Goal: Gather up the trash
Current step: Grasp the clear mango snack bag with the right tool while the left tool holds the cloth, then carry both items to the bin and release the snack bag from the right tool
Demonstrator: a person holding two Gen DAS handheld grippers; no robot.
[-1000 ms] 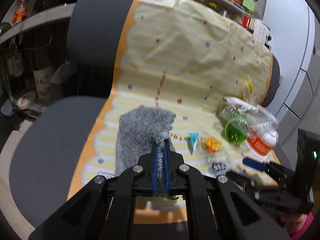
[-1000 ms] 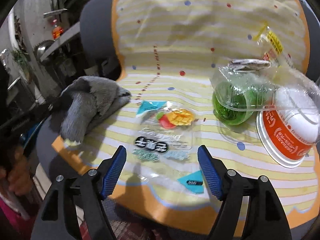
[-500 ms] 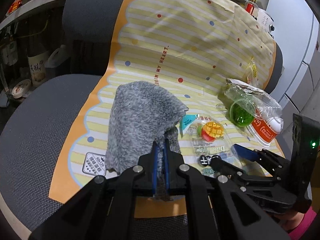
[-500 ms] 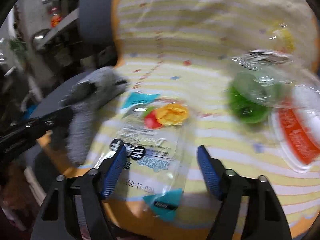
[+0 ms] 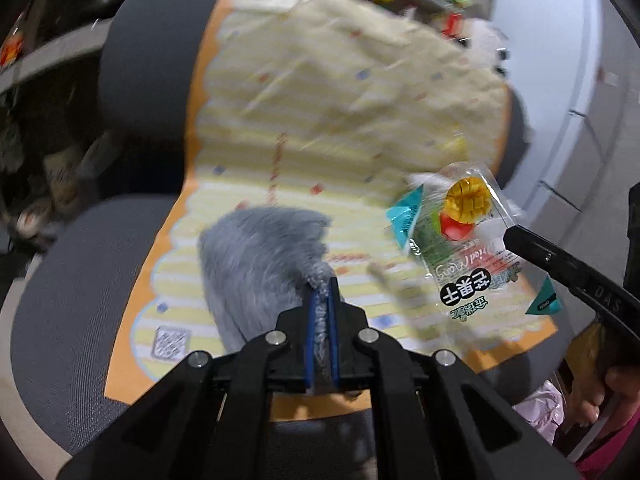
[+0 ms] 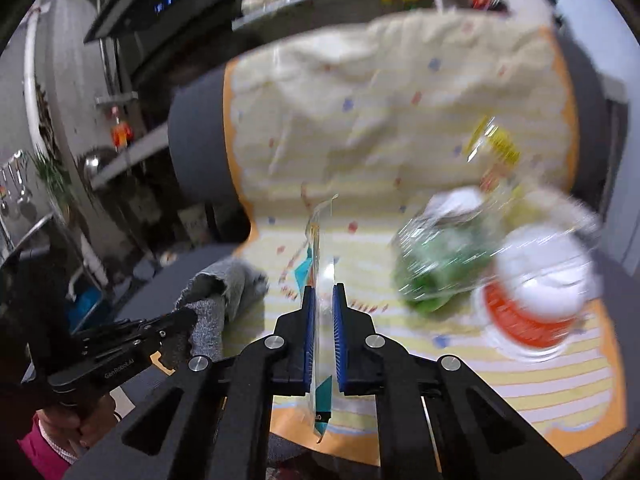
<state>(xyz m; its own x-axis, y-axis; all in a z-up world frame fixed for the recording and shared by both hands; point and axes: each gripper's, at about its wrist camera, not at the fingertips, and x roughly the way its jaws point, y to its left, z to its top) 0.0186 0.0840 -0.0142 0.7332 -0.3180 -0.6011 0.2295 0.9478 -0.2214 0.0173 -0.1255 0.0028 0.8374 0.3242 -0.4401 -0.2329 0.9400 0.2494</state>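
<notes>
Holding now: your right gripper (image 6: 322, 312) has just been closing and pinches the dried-mango wrapper (image 5: 466, 240) edge-on between its blue pads; in the left wrist view the wrapper hangs clear above the striped mat (image 5: 320, 120).
Left side: your left gripper (image 5: 321, 316) is pressed together on a fold of the grey cloth (image 5: 256, 256), which lies on the mat over the seat of the office chair (image 5: 60, 280).
Trash left: the crumpled clear bag with the green cup (image 6: 436, 272) and the orange-and-white lid (image 6: 532, 312) lie touching each other near the mat's right edge; a yellow-printed wrapper (image 6: 494, 148) lies behind them.
Risk, slip: the film is thin and slick and only a narrow strip is caught, so a quick swing could pull it free, and it would probably flutter off the chair.
Risk, mat: the mat is loose over the chair; if you tug the cloth sideways you may drag it and roll the cup and lid off the front.
Risk, blur: both views are smeared, so I cannot tell how deep the film sits in the pads.
Bin: none is in view, so plan your path before you turn.
</notes>
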